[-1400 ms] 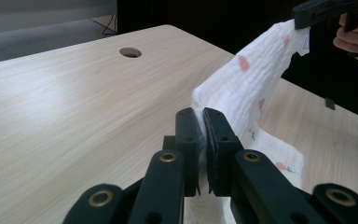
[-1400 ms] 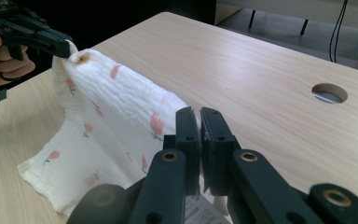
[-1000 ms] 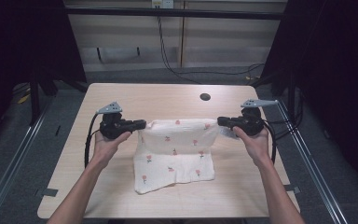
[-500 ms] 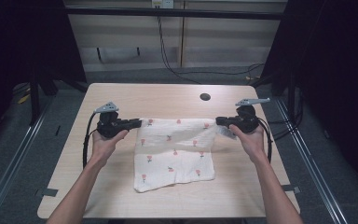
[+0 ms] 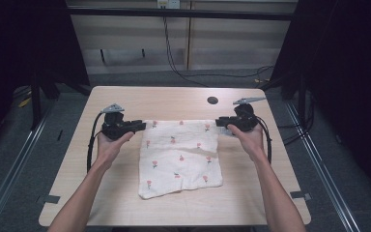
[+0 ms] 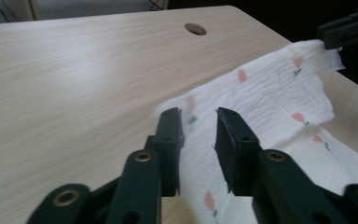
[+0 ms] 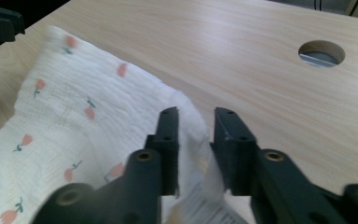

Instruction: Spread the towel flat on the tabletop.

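A: Item one, the cloth [image 5: 181, 157], white with small red flowers: where is it lying?

B: It is lying spread nearly flat at the middle of the surface [image 5: 125, 99], far edge pulled straight, near edge sitting askew toward the near edge.

A: Left gripper [image 5: 137, 126]?

B: Its fingers have just been opening; the far left corner is lying loose between them, unpinched.

A: Right gripper [image 5: 221, 122]?

B: Likewise opening, with the far right corner sitting slack in the gap.

A: Progress?

B: Spreading is looking done, and release is under way. Withdrawing the hands, or a fold, is probably remaining.
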{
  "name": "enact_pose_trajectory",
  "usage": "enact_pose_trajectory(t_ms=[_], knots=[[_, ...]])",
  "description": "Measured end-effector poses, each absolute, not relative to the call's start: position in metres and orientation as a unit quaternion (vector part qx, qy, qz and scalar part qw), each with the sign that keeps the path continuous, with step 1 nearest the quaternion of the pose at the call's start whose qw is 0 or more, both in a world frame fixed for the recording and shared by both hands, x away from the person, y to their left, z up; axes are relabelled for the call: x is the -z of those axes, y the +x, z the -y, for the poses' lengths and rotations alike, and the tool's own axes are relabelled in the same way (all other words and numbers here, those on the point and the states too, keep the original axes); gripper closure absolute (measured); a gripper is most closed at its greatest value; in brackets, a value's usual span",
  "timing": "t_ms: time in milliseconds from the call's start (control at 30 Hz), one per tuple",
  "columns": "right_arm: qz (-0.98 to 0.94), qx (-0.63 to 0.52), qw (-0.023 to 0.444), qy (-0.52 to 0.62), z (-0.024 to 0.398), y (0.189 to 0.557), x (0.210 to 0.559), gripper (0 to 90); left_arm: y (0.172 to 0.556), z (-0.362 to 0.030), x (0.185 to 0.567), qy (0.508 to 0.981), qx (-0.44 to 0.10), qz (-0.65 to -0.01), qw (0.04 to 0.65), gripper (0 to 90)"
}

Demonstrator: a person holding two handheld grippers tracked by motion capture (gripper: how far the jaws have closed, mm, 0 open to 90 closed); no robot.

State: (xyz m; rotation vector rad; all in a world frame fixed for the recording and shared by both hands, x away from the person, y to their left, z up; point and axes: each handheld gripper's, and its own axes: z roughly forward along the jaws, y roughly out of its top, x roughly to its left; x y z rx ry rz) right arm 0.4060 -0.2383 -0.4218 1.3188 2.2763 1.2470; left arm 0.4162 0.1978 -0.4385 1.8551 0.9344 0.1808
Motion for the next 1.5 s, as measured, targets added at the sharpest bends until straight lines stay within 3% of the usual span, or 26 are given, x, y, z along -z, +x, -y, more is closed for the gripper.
enact_pose_trajectory(t_ms=[133, 433, 533, 867, 1133, 1233, 1333, 1400, 1500], knots=[[-0.774, -0.432, 0.129, 0.445, 0.239, 0.398, 0.416, 64.5, 0.411, -0.202, 0.437, 0.773, -0.073, -0.380, 0.502, 61.6], [-0.792, -0.423, 0.117, 0.424, 0.239, 0.373, 0.419, 61.7, 0.381, -0.205, 0.442, 0.796, -0.043, -0.341, 0.498, 68.4], [-0.795, -0.424, 0.106, 0.420, 0.236, 0.361, 0.424, 57.8, 0.370, -0.201, 0.445, 0.808, -0.036, -0.328, 0.487, 63.6], [-0.824, -0.396, 0.072, 0.399, 0.217, 0.322, 0.463, 56.2, 0.329, -0.196, 0.469, 0.831, -0.010, -0.320, 0.454, 59.8], [-0.853, -0.351, 0.080, 0.379, 0.214, 0.290, 0.486, 58.7, 0.307, -0.187, 0.486, 0.867, -0.004, -0.289, 0.407, 57.8], [-0.853, -0.345, 0.108, 0.378, 0.212, 0.288, 0.495, 56.4, 0.309, -0.184, 0.489, 0.863, 0.019, -0.295, 0.409, 56.1], [-0.856, -0.335, 0.115, 0.376, 0.208, 0.293, 0.497, 60.4, 0.309, -0.179, 0.492, 0.872, 0.006, -0.288, 0.396, 56.2], [-0.857, -0.337, 0.118, 0.372, 0.208, 0.294, 0.497, 74.1, 0.310, -0.178, 0.494, 0.871, 0.003, -0.291, 0.396, 55.5], [-0.857, -0.337, 0.110, 0.374, 0.209, 0.290, 0.496, 85.8, 0.310, -0.178, 0.498, 0.874, 0.000, -0.284, 0.393, 54.4]])
